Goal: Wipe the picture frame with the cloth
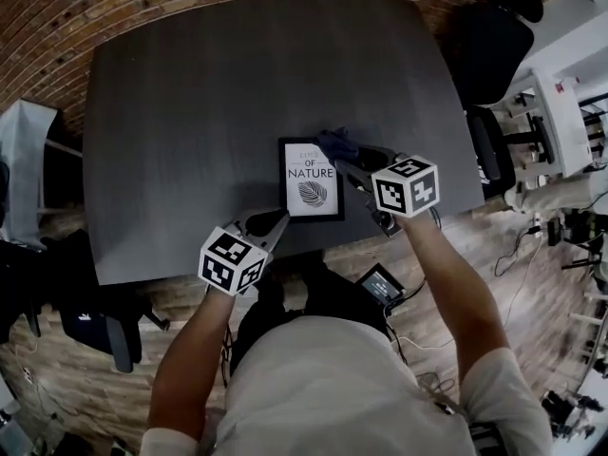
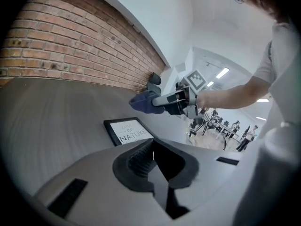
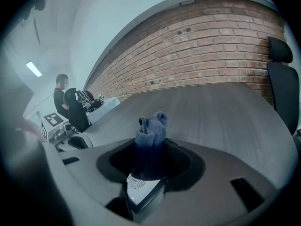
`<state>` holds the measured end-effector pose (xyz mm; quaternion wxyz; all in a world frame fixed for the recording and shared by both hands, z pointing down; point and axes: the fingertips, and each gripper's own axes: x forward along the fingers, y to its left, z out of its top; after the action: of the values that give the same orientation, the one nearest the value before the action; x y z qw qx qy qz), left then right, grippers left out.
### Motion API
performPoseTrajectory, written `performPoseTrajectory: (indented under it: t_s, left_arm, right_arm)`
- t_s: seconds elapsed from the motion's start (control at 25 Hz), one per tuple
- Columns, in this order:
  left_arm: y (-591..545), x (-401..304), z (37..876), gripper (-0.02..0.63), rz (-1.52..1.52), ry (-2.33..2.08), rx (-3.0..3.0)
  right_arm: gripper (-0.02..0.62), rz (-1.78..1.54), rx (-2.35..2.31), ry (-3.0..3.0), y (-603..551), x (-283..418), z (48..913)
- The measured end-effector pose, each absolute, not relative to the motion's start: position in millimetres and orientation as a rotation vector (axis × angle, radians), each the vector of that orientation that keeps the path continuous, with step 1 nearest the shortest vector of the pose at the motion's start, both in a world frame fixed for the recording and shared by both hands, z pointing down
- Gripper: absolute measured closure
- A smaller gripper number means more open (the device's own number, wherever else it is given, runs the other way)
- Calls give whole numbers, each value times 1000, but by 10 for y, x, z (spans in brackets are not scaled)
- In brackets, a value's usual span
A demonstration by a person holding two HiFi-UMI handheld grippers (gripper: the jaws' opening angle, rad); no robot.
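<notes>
Black picture frame point(image 1: 311, 179) flat; blue cloth point(image 1: 337, 144) bunched over corner.

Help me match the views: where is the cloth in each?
Head view: cloth right of centre, at the top right corner of the frame.
Left gripper view: cloth at centre, above the frame.
Right gripper view: cloth at centre, between the jaws.
Shared landmark: the frame, next to the cloth in all three.

Matt wood-grain table point(image 1: 190, 112), soft fuzzy cloth point(image 3: 151, 131), rough matt brick wall point(image 3: 211, 46)
</notes>
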<state>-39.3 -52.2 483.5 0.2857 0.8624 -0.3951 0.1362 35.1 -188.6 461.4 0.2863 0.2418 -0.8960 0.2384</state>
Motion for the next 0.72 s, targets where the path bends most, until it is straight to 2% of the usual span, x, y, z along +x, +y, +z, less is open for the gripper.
performPoseTrajectory:
  t_s: [0.48,0.72]
  left_arm:
    - [-1170,-312,5519,595,834,-1123,2261]
    - [-1146,-395,5688,598,865,-1126,2184]
  right_arm:
    - [428,469,145,-2381,-2517,-305,5079]
    - [431,358,-64,-2326,-2485,-627,5338]
